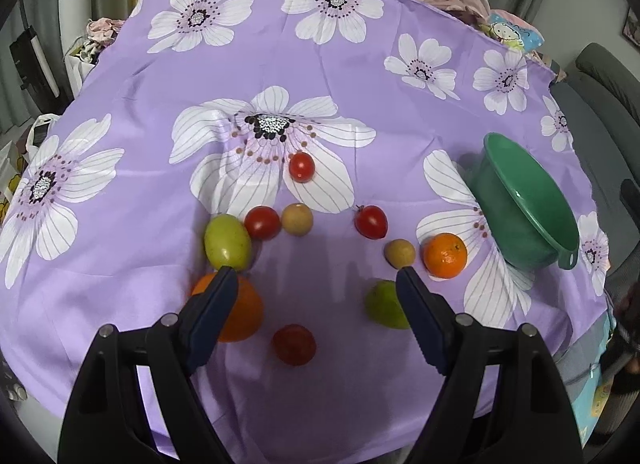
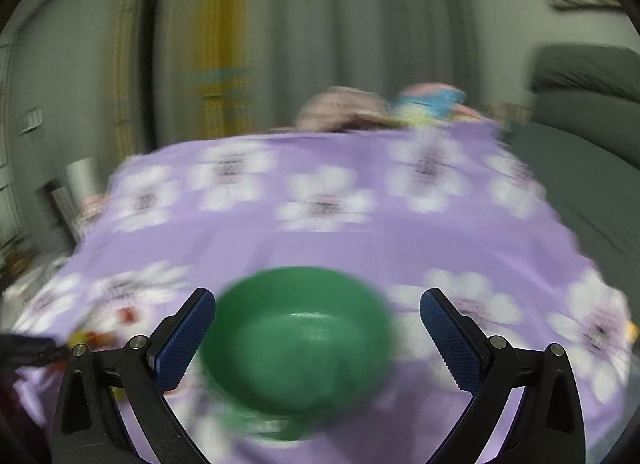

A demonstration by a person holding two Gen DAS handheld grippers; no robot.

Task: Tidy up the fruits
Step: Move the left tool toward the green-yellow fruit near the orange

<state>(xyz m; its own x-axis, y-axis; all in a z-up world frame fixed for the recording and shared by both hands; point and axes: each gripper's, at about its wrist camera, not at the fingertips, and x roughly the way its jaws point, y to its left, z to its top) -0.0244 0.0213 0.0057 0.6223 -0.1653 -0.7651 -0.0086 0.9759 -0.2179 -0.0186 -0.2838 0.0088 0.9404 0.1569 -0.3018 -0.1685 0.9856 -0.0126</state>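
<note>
Your 2 claws hang open over loose fruit and an empty green bowl.

Your left claw [image 1: 316,270] stands wide apart and holds nothing, poised low over the purple cloth [image 1: 132,248] with a tomato [image 1: 295,345] just below the gap, probably lined up as the next pick. An orange [image 1: 242,314] sits partly behind its left finger, a green fruit [image 1: 384,306] partly behind its right. Beyond lie 3 more tomatoes, 2 small brown fruits, another green fruit [image 1: 227,242] and a second orange [image 1: 445,255] near the bowl [image 1: 532,220]. Your right claw [image 2: 316,302], also spread and empty, frames that bowl [image 2: 296,348], seemingly to steady or move it; this view is blurred. No readable writing or brand shows.
</note>
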